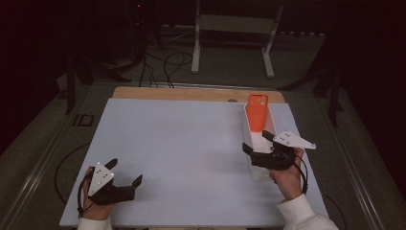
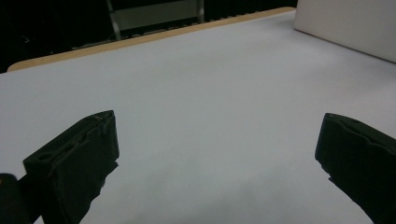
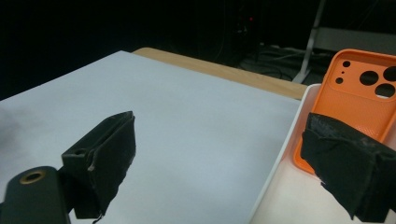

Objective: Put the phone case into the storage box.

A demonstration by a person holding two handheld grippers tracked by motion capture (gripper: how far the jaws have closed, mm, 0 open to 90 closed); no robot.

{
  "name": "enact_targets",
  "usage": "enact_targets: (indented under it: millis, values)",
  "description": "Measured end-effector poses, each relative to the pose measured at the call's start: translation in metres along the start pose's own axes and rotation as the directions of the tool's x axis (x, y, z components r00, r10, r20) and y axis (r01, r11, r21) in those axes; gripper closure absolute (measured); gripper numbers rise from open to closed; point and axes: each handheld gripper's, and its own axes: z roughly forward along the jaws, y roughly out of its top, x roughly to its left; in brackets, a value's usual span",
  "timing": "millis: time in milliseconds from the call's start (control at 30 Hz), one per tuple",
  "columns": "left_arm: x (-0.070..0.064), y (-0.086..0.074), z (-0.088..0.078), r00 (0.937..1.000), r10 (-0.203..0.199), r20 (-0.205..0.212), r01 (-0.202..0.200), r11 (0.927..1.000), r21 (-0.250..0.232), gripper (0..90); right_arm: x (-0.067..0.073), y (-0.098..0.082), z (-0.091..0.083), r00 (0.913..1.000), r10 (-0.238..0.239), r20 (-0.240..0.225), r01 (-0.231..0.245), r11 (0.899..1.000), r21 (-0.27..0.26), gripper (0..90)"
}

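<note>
The right tongs (image 1: pixel 258 142) sat w/ jaws spread wide, gripping nothing, straddling the near-left wall of the long white rectangular tray (image 1: pixel 258 171) at the right side of the table (image 1: pixel 182 143): in the right gripper view one jaw hung over the bare white tabletop, the other inside the tray (image 3: pixel 280 186), just in front of the orange perforated plastic phone case (image 3: pixel 359 100). That case (image 1: pixel 257 112) leaned tilted at the far end of the tray, camera cut-outs uppermost, its lower edge resting on the tray floor; the jaw nearest it looked close but whether it touched, I couldn't tell. The left tongs (image 1: pixel 127 174) were also released, jaws well apart, resting low near the front-left corner of the table, well apart from the tray, w/ nothing between them; the left gripper view had plain white surface ahead and a bit of the tray wall (image 2: pixel 345 28) at top right. Judging progress: the work seemed to be taking the case out of the tray, & it stood at the approach stage. Nothing was grasped or lifted yet. Still left, approx.: bring both jaws of the right tongs around the case's edge, close, lift it clear of the walls, set it down on the table. The left side looked idle, poss. waiting to steady the tray.
</note>
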Motion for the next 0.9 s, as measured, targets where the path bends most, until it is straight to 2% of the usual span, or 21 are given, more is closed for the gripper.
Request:
enact_targets:
  millis: [167,500,667,733,900]
  values:
    - [0.002,0.001,-0.002,1.0000,-0.003,0.000,0.003,1.0000,-0.003,0.4,0.004,-0.015,-0.010,0.9998,0.019,-0.009,-0.019,0.998,-0.053,10.2]
    - [0.005,0.002,-0.004,1.0000,-0.005,-0.003,0.005,0.9999,-0.013,0.4,0.013,-0.039,-0.022,0.9988,0.040,-0.027,-0.043,0.994,-0.099,10.3]
    - [0.006,0.002,-0.005,1.0000,-0.008,0.001,0.008,0.9997,-0.022,0.4,0.016,-0.046,-0.024,0.9990,0.031,-0.034,-0.034,0.994,-0.105,10.3]
    - [0.006,0.002,-0.006,0.9999,-0.009,0.007,0.009,0.9996,-0.027,0.4,0.021,-0.055,-0.025,0.9993,0.018,-0.033,-0.022,0.993,-0.116,10.3]
    - [0.007,0.002,-0.007,0.9999,-0.010,0.012,0.010,0.9994,-0.034,0.4,0.023,-0.063,-0.026,0.9998,0.001,-0.020,-0.003,0.994,-0.113,10.3]
